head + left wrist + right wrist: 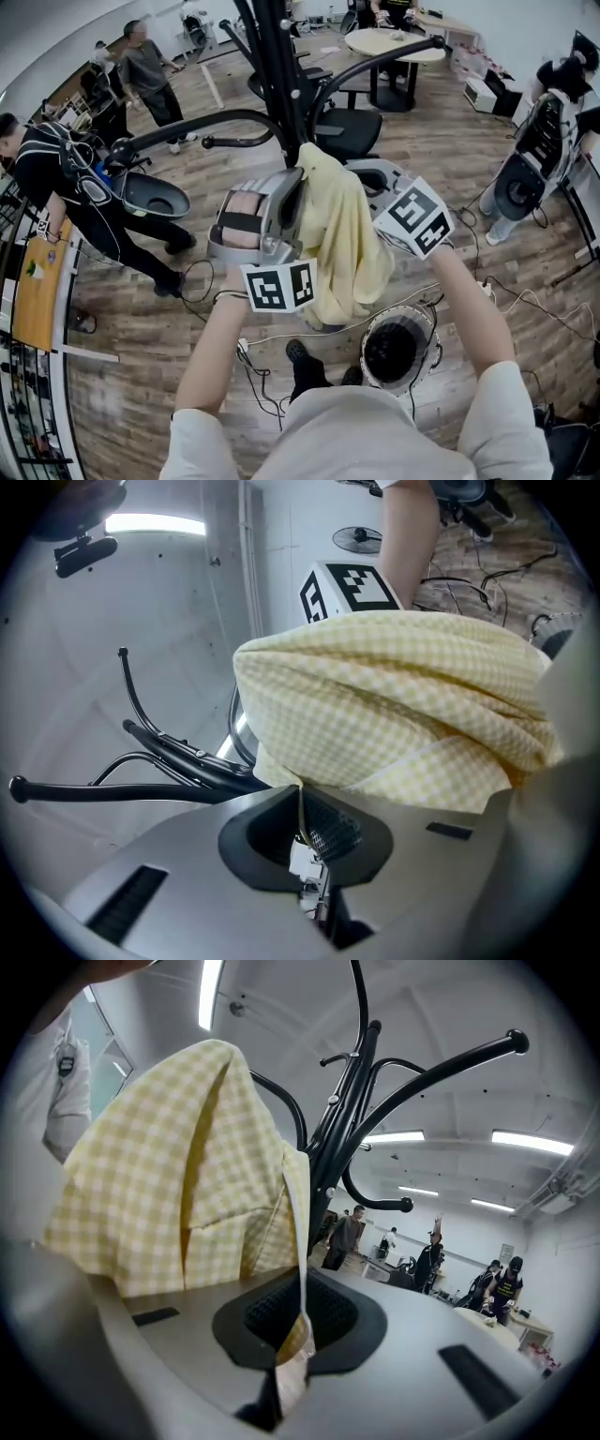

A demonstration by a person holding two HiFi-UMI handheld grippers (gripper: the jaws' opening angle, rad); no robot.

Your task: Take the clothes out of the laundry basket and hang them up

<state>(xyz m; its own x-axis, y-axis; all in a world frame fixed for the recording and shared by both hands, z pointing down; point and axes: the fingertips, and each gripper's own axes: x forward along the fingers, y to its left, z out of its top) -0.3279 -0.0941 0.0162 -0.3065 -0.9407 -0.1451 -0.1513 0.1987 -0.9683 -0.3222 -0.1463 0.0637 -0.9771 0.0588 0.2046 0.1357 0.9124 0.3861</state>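
An open room with a plank floor [141, 319], a round table at one o'clock and several people standing at its edges. In the head view a yellow checked shirt [342, 234] was held at centre, clear of the floor, just in front of a black rack [274, 84] rising at twelve o'clock. The basket [433, 349] stood at five o'clock below it. The left gripper [302, 803] was clamped on a thin edge of the shirt, and the right gripper [302, 1309] was likewise closed on a hem, so that the cloth was carried between the two.

The step was judged to be hanging. The shirt would best be raised above an arm tip and draped over it, both grips being kept until the cloth bore on the arm, and one released before the other.

Only the gripper views showed the pinched cloth inside the jaws. The right gripper view showed a knobbed rack arm [422, 1077] at two o'clock, close behind the shirt. Only the head view showed the basket and how low the shirt hung.
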